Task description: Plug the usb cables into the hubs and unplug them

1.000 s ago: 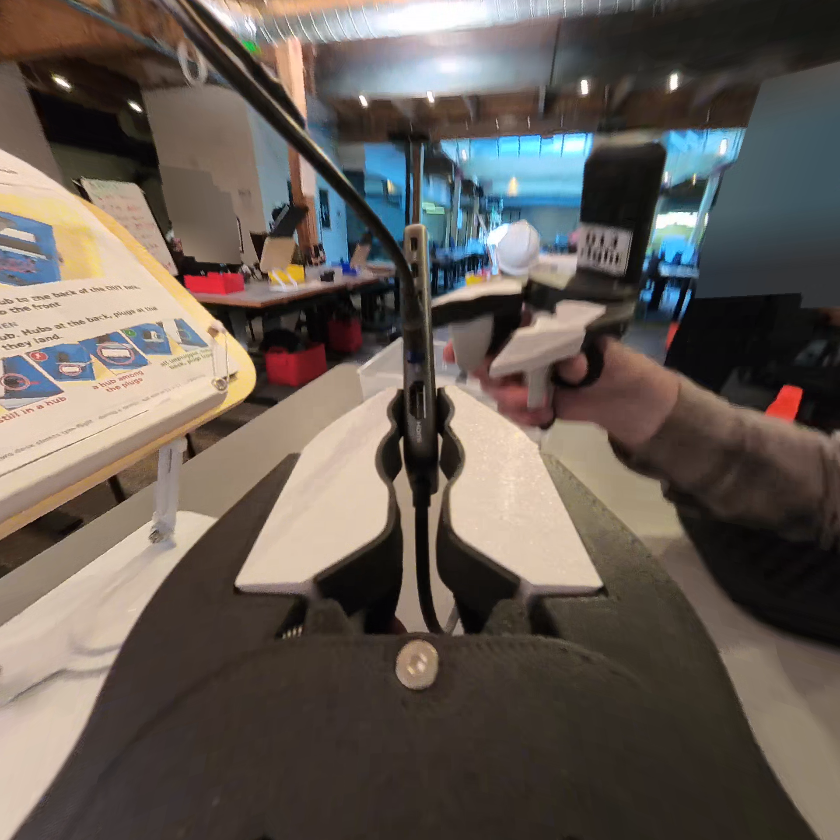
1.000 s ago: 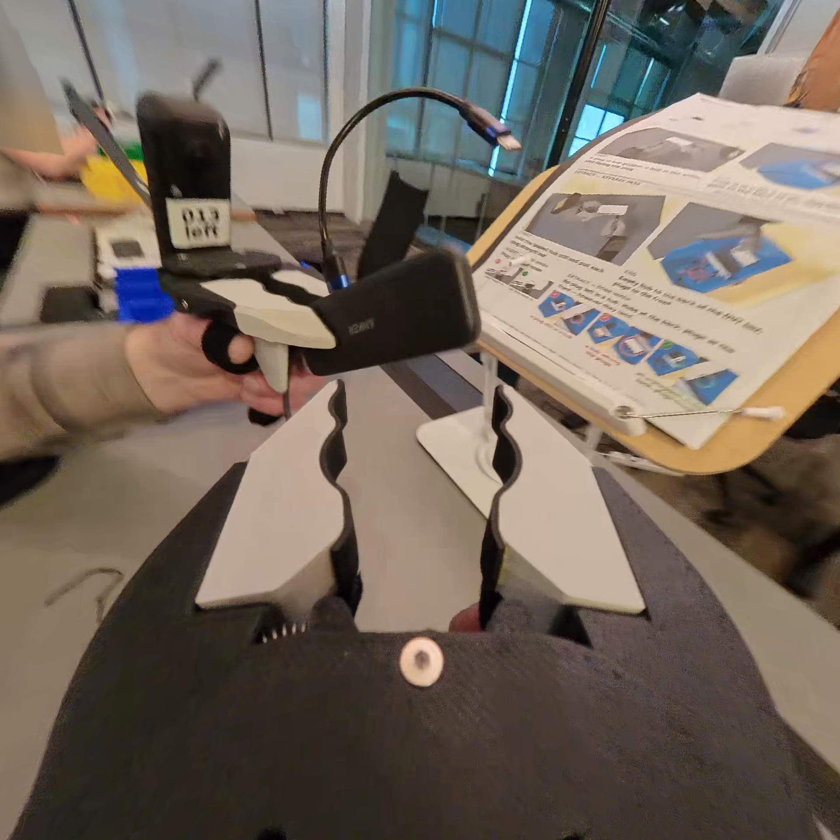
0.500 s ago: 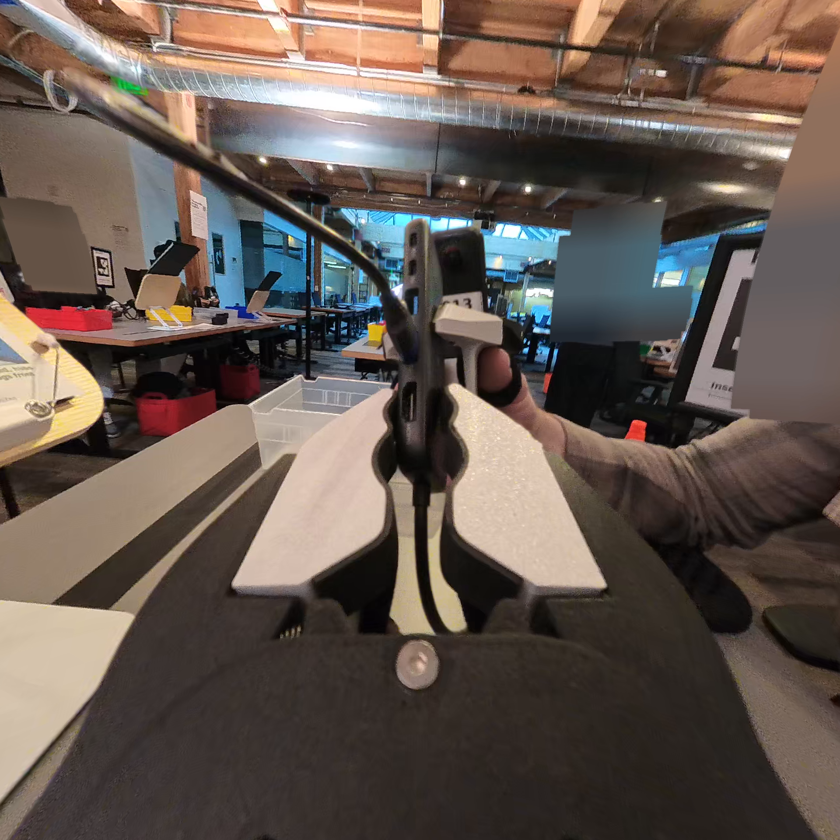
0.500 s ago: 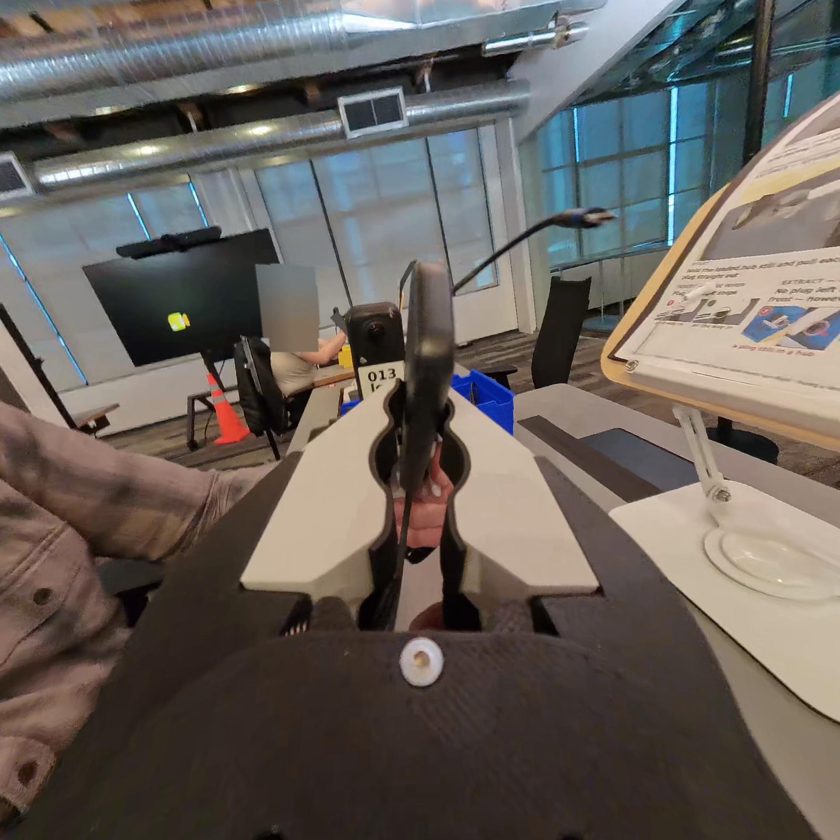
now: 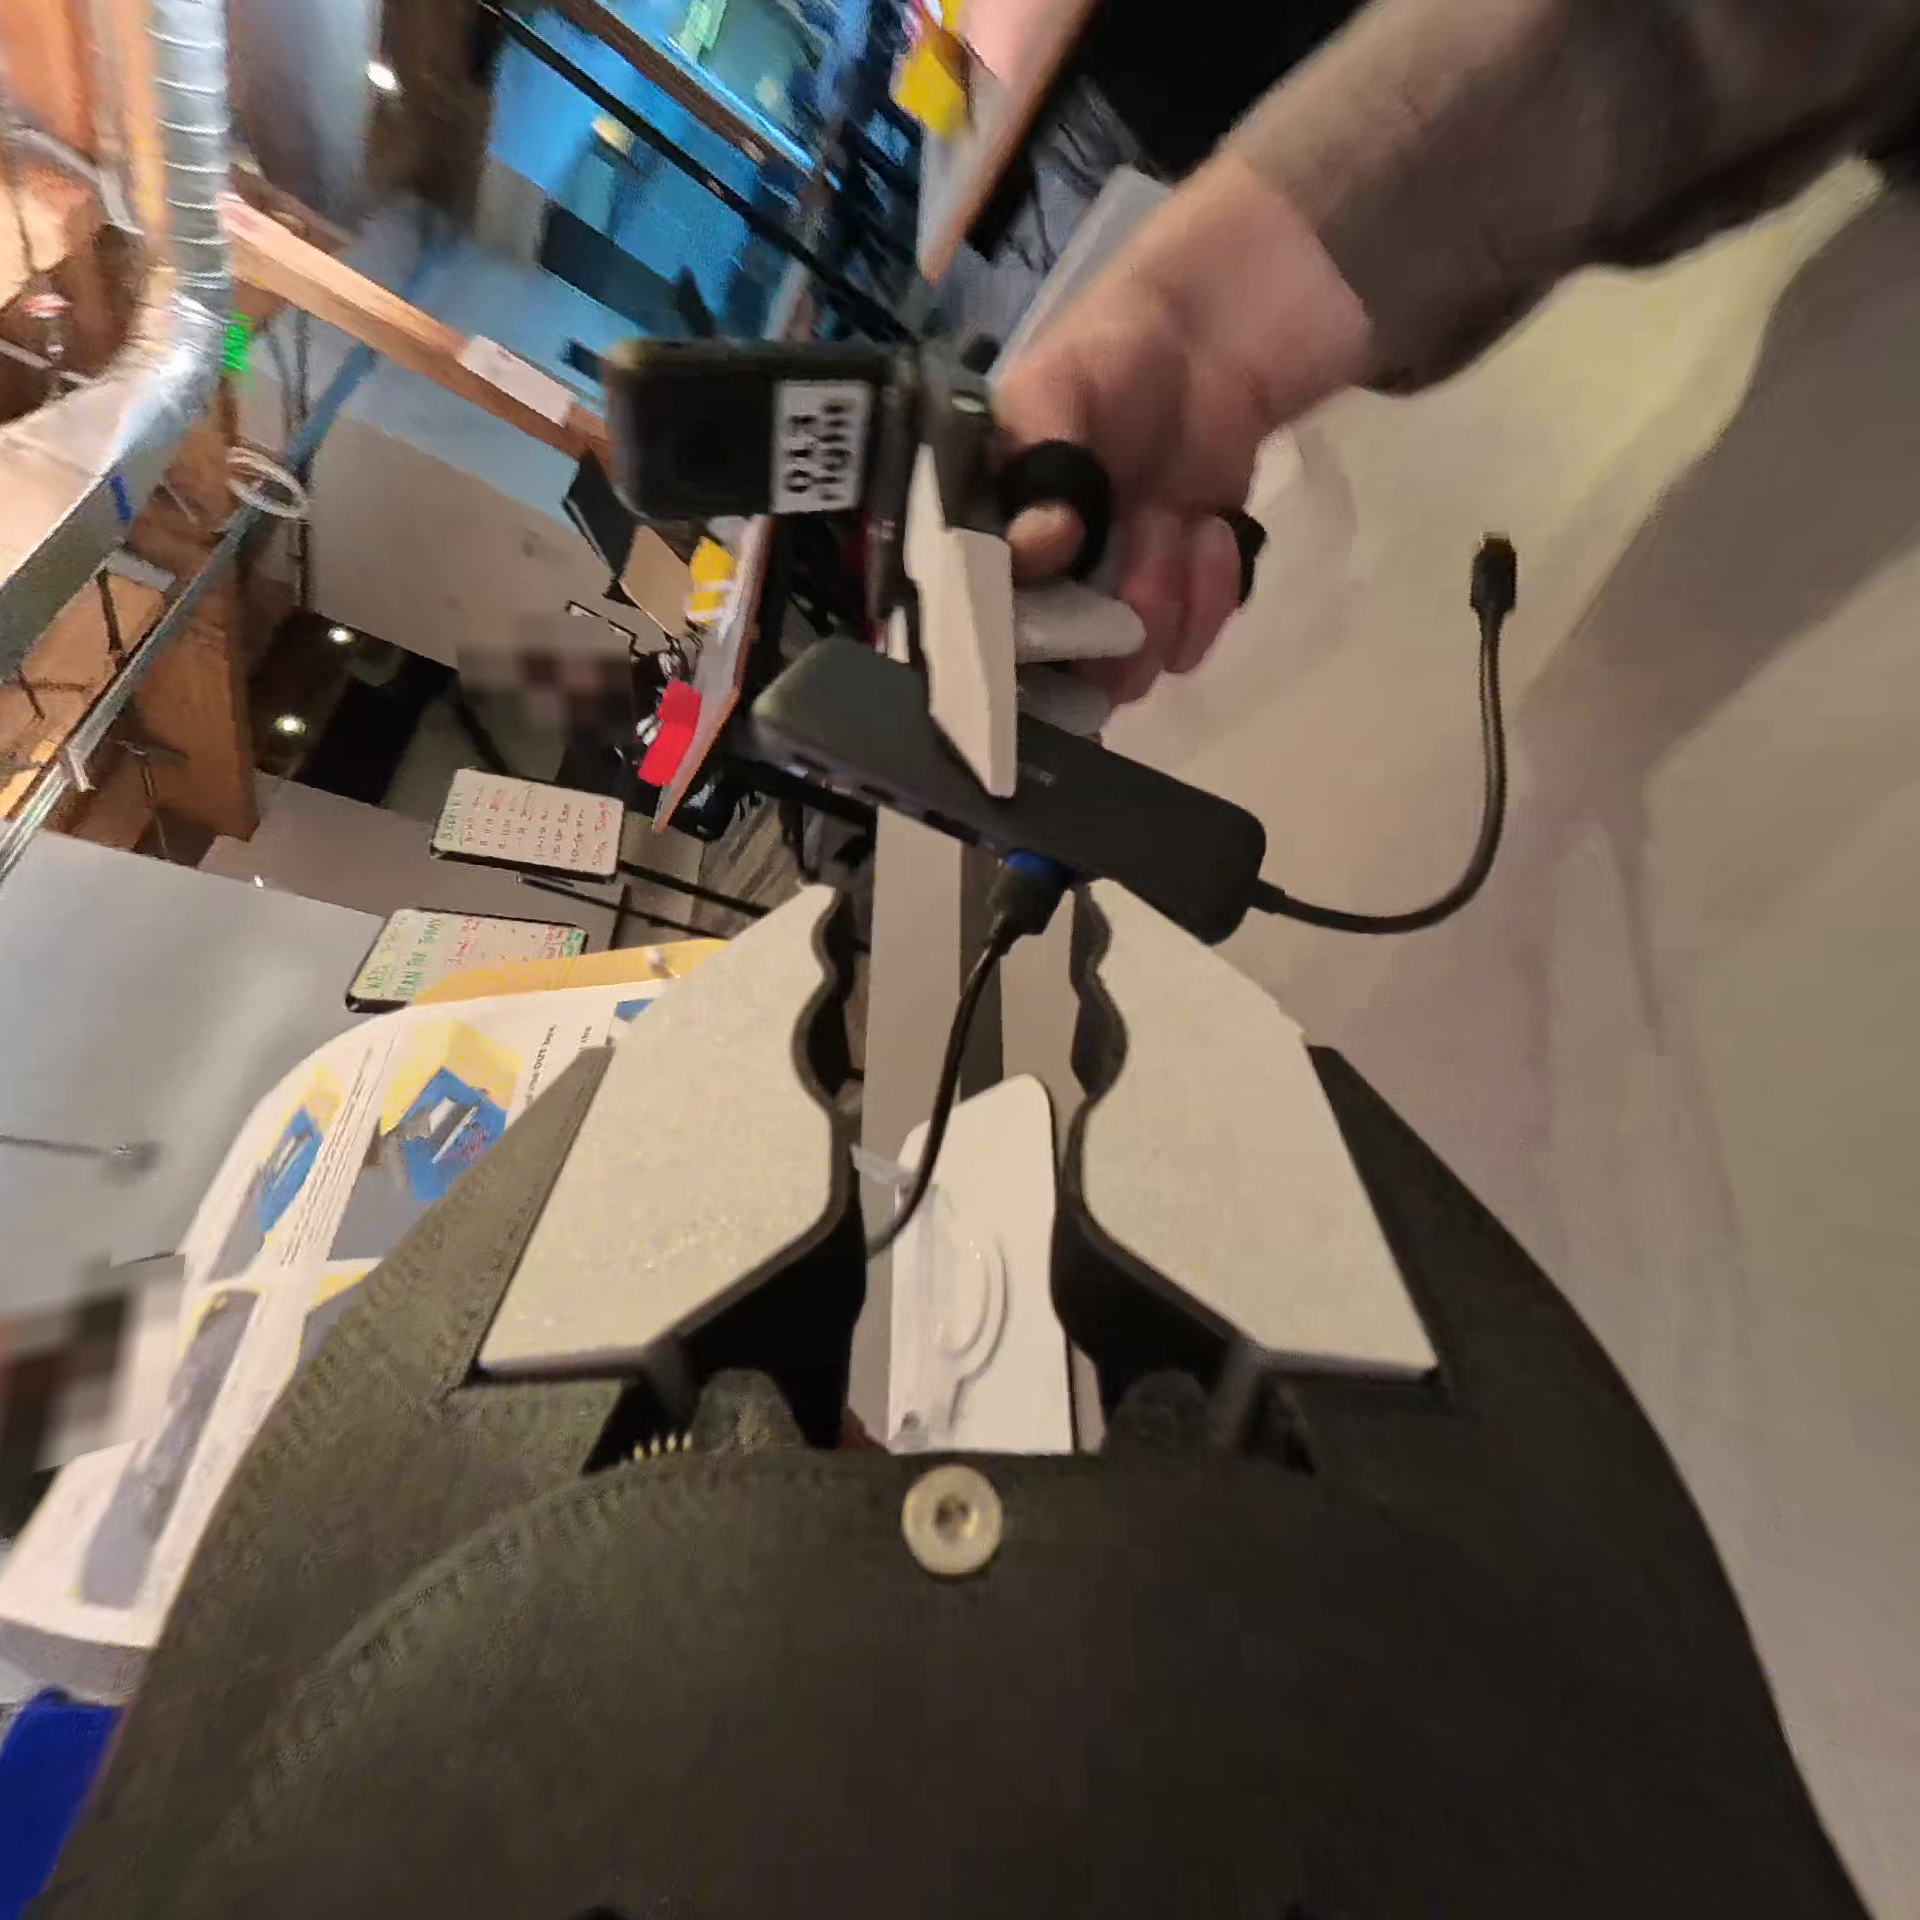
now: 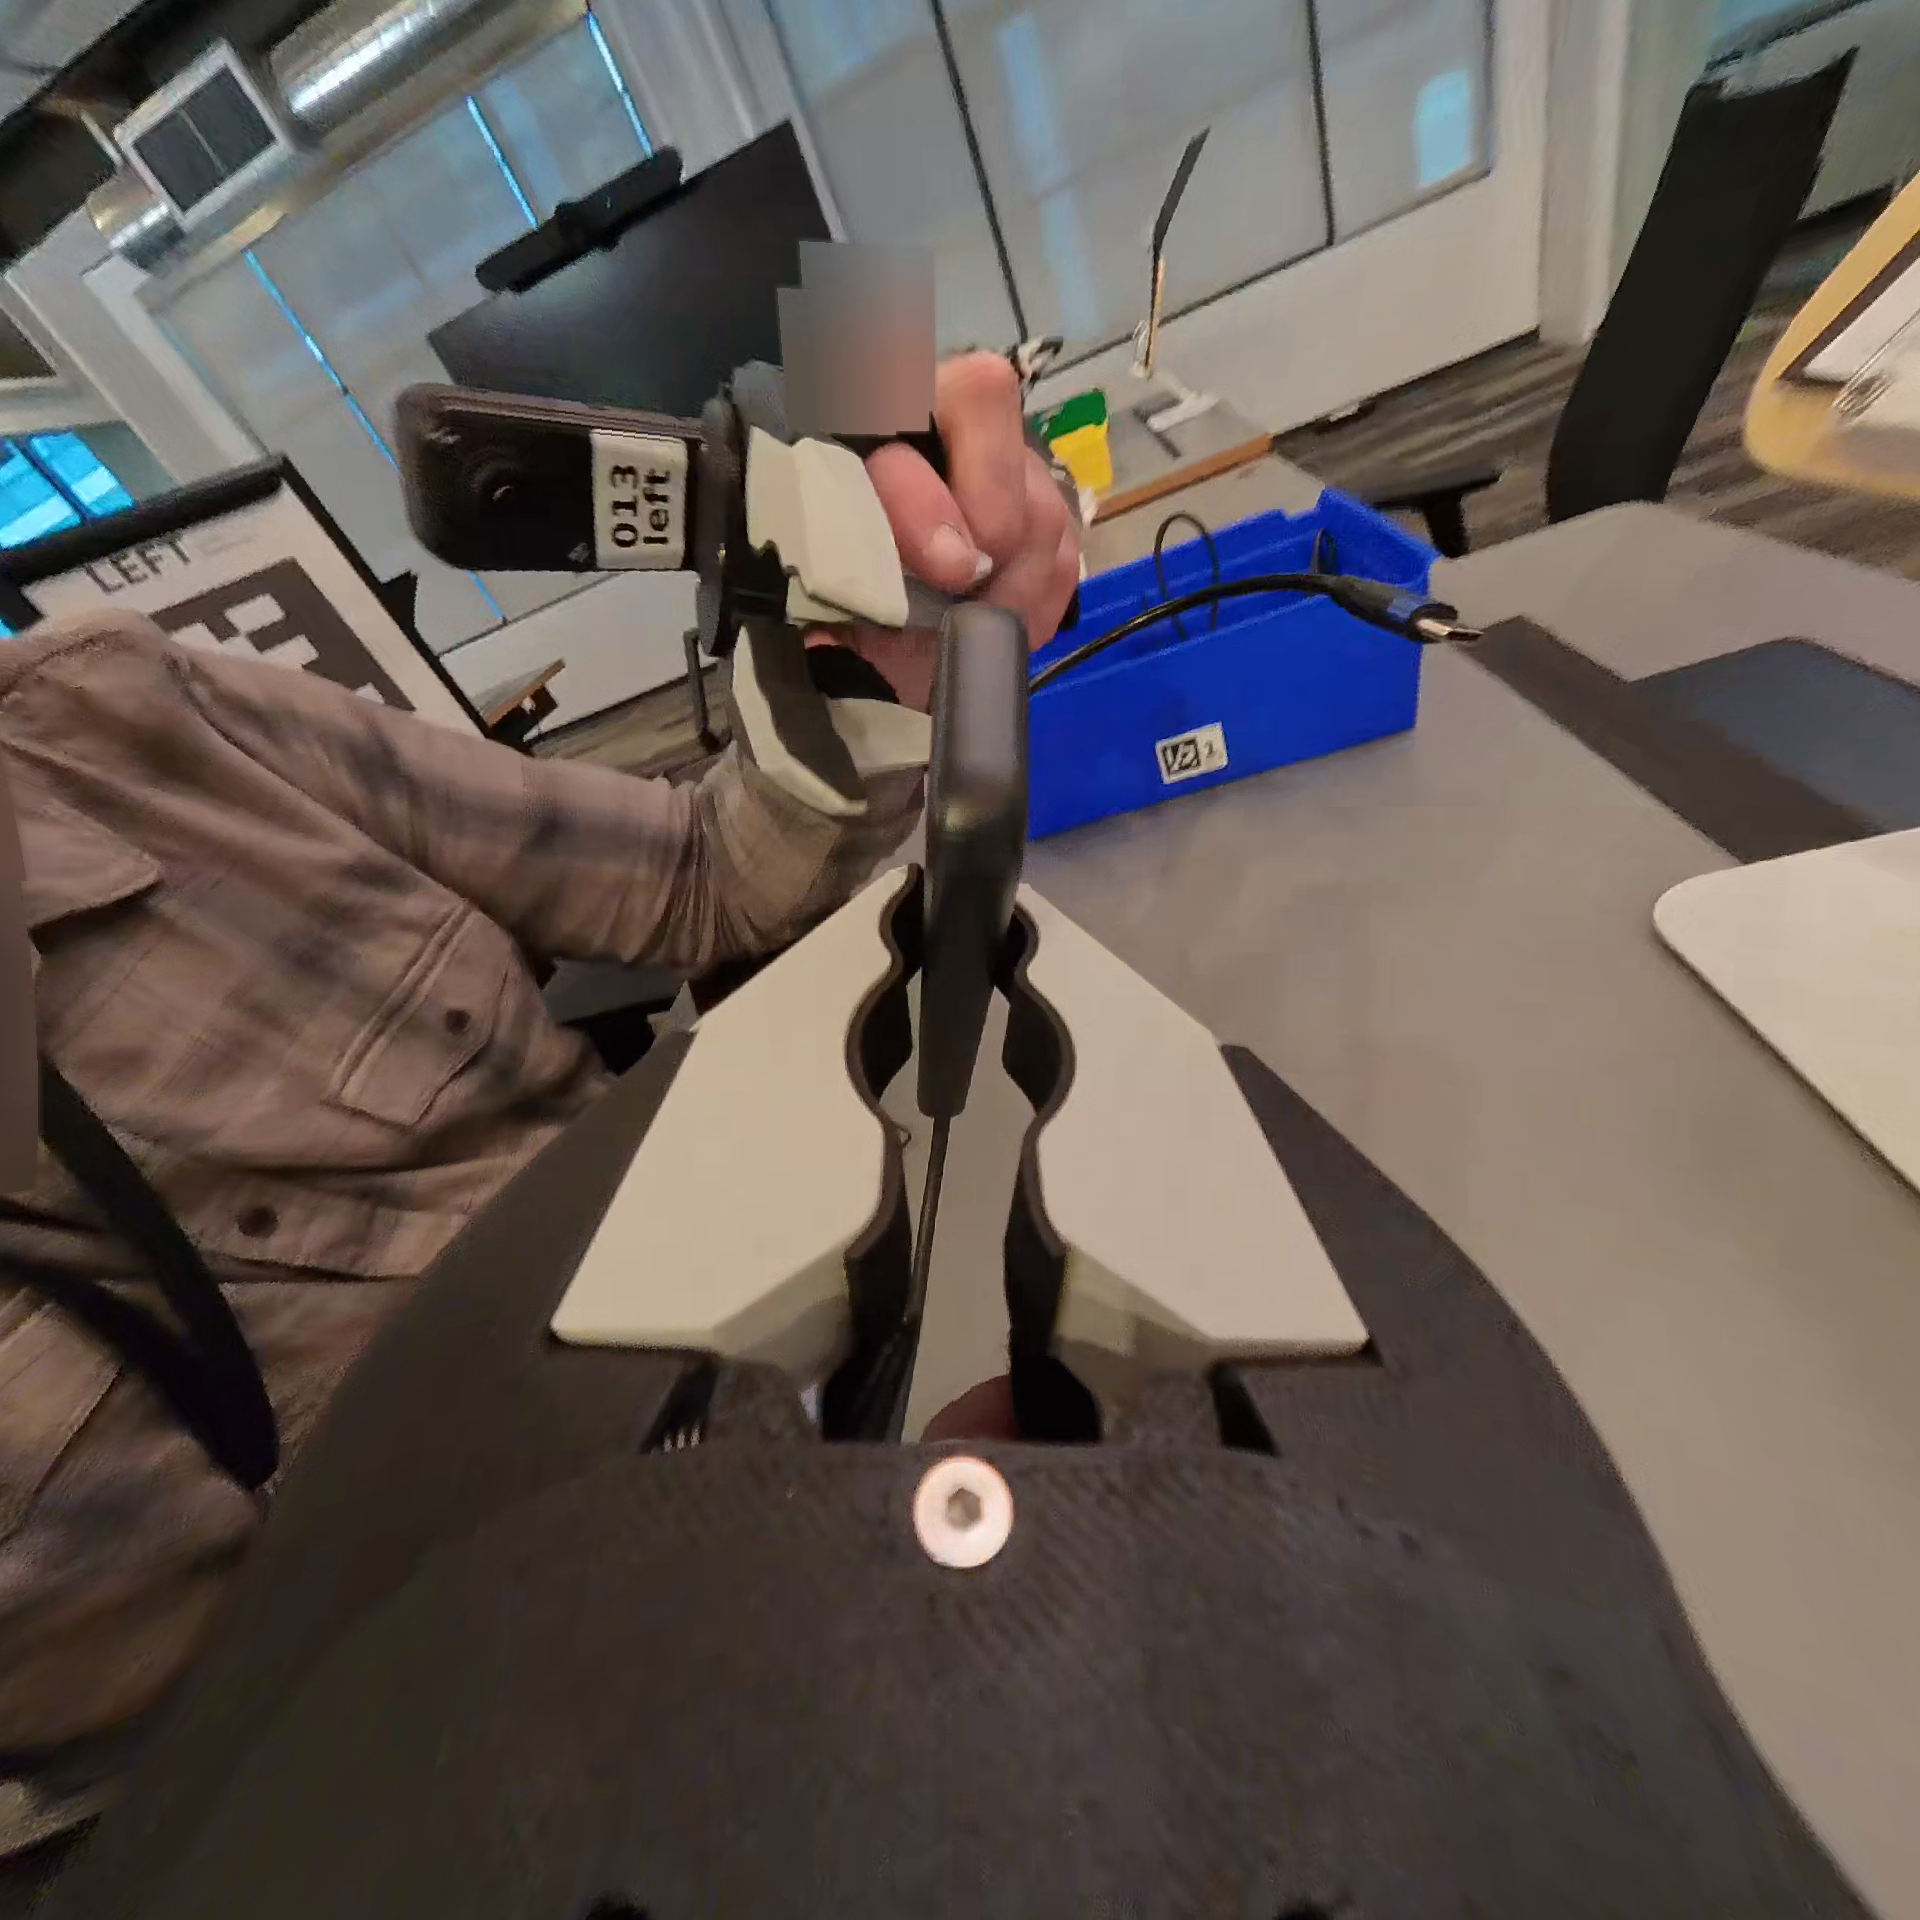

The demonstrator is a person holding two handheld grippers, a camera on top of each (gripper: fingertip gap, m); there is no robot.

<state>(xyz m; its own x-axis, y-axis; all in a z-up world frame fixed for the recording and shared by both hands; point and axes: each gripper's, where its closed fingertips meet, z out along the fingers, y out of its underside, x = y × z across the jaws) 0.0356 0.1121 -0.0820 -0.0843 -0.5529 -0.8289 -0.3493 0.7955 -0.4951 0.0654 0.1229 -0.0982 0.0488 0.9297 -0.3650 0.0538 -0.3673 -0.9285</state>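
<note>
My right gripper [image 6: 966, 914] is shut on a dark grey USB hub [image 6: 974, 790] and holds it edge-on above the table. The hub also shows in the left wrist view [image 5: 1101, 821], clamped by the right gripper [image 5: 971, 727]. A black cable with a blue-collared plug [image 5: 1023, 883] sits in a port on the hub's side and runs down between my left gripper's fingers. My left gripper [image 5: 956, 935] is open just below the hub and grips nothing. The cable's free plug [image 6: 1439, 623] hangs out to the right. The hub's own short tail ends in a small plug [image 5: 1496, 561].
A blue bin [image 6: 1226, 686] with cables stands on the grey table [image 6: 1403, 935] behind the hub. An instruction sheet on a yellow board [image 5: 343, 1132] stands on a white base [image 6: 1818, 956]. A person's plaid sleeve [image 6: 312, 883] is at the left. The grippers' ends are close to 5 cm from one another.
The hub has passed from the left gripper to the right. The right gripper closed on it, then the left gripper opened, let go and rolled onto its side.
</note>
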